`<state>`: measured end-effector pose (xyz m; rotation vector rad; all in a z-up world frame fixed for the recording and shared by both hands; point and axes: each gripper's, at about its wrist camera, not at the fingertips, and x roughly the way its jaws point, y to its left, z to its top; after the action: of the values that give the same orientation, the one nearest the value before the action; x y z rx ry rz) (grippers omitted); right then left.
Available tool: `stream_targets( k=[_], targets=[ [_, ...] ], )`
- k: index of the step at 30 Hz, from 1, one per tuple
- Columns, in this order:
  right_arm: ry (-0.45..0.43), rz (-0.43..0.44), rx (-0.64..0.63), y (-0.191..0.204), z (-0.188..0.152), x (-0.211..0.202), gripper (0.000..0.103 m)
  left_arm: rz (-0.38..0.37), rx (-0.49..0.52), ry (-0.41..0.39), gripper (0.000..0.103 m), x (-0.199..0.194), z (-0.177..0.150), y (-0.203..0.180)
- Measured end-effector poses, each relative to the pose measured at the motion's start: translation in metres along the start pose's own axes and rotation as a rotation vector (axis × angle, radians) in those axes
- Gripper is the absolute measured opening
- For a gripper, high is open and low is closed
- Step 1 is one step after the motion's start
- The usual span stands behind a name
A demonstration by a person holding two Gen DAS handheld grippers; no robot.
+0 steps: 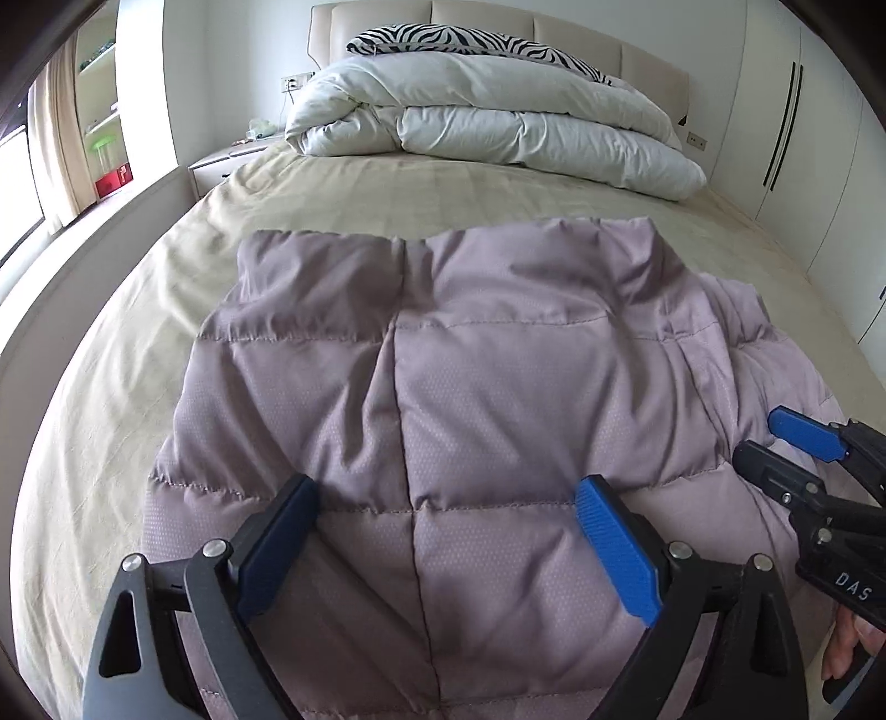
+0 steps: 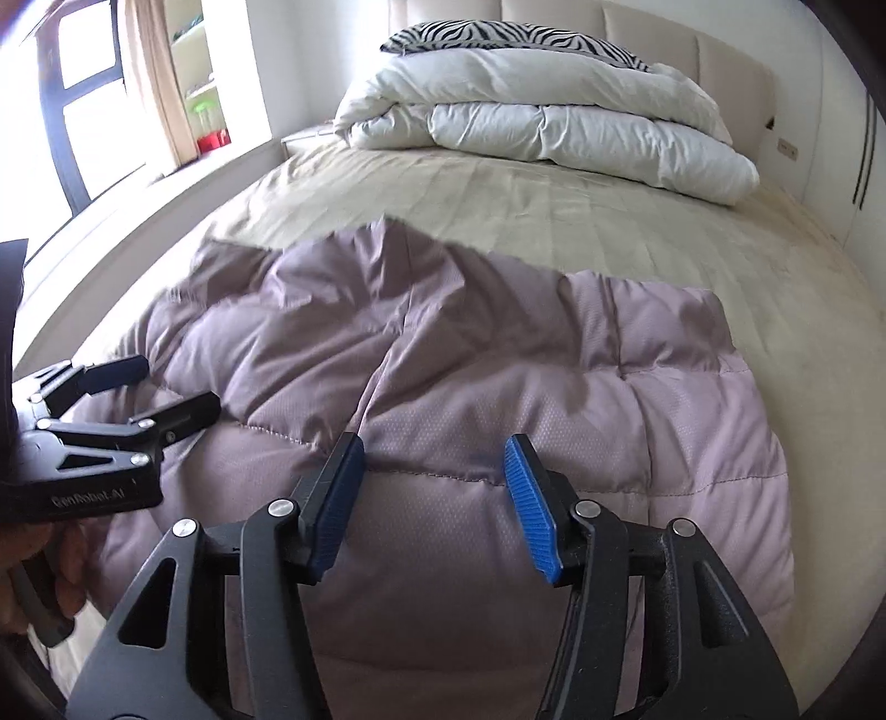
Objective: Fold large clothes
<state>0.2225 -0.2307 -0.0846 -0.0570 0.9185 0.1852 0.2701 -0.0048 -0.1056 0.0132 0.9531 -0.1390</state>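
Note:
A mauve quilted puffer jacket (image 1: 443, 360) lies spread on the beige bed sheet (image 1: 138, 343), its collar end away from me; it also shows in the right wrist view (image 2: 498, 376). My left gripper (image 1: 446, 504) is open, its blue pads wide apart just above the jacket's near part. My right gripper (image 2: 434, 465) is open over the jacket's right half, holding nothing. The right gripper appears at the right edge of the left wrist view (image 1: 775, 443), and the left gripper at the left edge of the right wrist view (image 2: 166, 387). The jacket's near hem is hidden under the grippers.
A folded white duvet (image 1: 487, 127) with a zebra-print pillow (image 1: 470, 41) lies at the head of the bed. A padded headboard (image 1: 581, 33) stands behind it. A nightstand (image 1: 221, 163) and window with curtain (image 1: 50, 138) are on the left, white wardrobes (image 1: 803, 138) on the right.

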Motion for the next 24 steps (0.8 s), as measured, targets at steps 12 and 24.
stream_targets(
  k=[12,24],
  targets=[
    [-0.034,-0.049,-0.034,0.011,-0.031,0.026,0.052,0.02,0.026,0.021,0.103,0.015,-0.006,-0.004],
    [-0.135,-0.052,0.101,-0.024,-0.013,-0.025,0.057,-0.011,0.014,0.008,0.103,0.015,-0.006,0.0]
  ],
)
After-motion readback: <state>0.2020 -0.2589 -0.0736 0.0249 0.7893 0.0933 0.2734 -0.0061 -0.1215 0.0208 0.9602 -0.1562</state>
